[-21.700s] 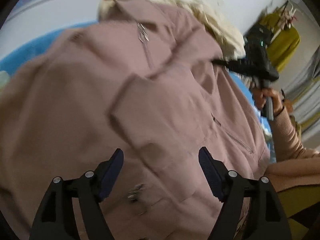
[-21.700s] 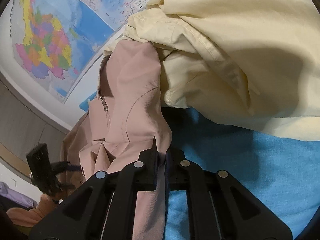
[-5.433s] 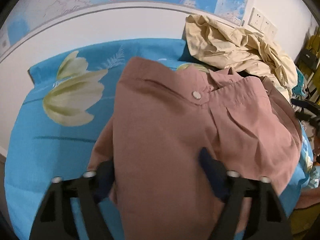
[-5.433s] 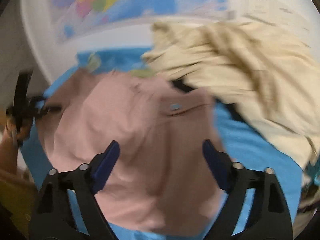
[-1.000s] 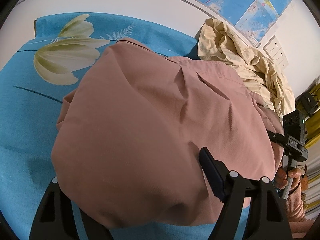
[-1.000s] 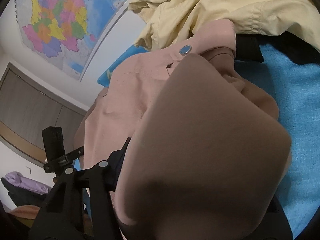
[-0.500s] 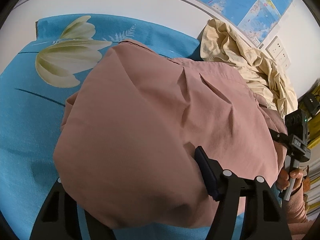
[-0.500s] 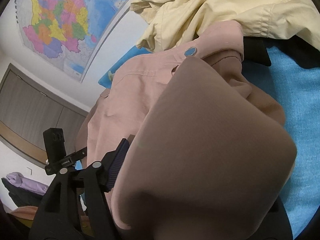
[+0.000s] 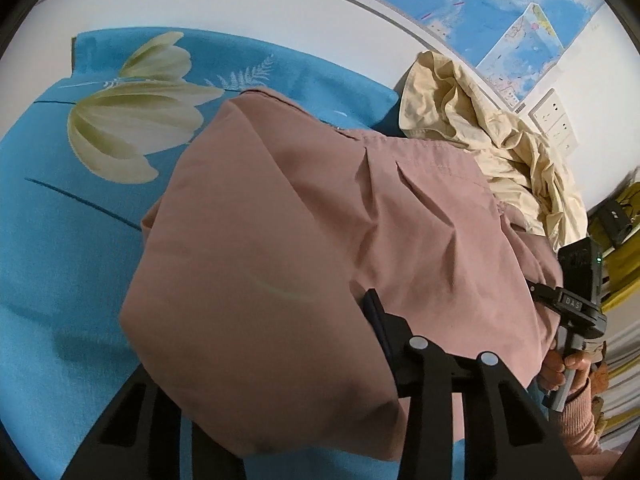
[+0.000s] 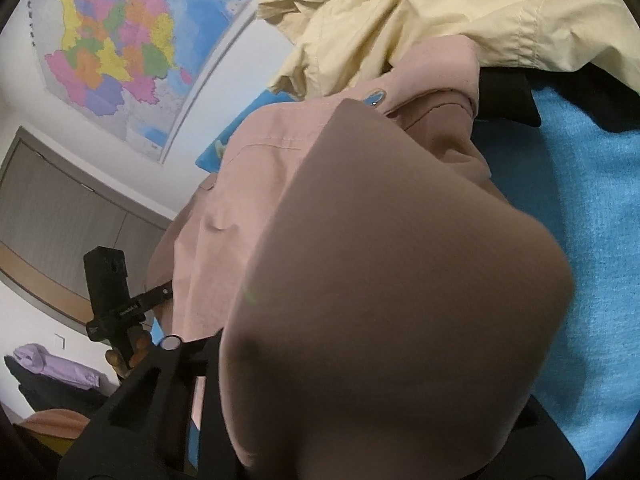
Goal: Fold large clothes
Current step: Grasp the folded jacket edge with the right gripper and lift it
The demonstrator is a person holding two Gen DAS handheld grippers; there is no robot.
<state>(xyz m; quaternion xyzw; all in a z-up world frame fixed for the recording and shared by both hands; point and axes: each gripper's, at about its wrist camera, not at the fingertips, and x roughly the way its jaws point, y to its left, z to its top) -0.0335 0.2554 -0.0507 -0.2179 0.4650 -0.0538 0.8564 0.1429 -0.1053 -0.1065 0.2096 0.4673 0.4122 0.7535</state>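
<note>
A folded dusty-pink jacket (image 9: 320,220) lies on the blue flowered bedspread (image 9: 60,240). Its near edge bulges up over my left gripper (image 9: 260,340), whose jaws are closing with the cloth between them. The right pad (image 9: 374,316) presses into the fold and the left finger is buried under the fabric. In the right wrist view the same pink jacket (image 10: 400,260) fills the middle and covers my right gripper (image 10: 360,360), also closing on a thick fold. Only its left finger (image 10: 208,356) shows, tight against the cloth. A snap button (image 10: 375,97) shows near the collar.
A crumpled cream garment (image 9: 500,152) lies heaped behind the jacket against the wall, beside wall sockets (image 9: 554,126). A dark cloth (image 10: 508,96) pokes out under it. Maps (image 10: 112,40) hang on the wall. A hand (image 9: 560,364) grips the other gripper's handle at right.
Over the last second both grippers' visible fingers moved inward against the pink fold, which now bulges more between them. Neither hand shifted. Earlier, the jacket lay spread out and was folded over.
</note>
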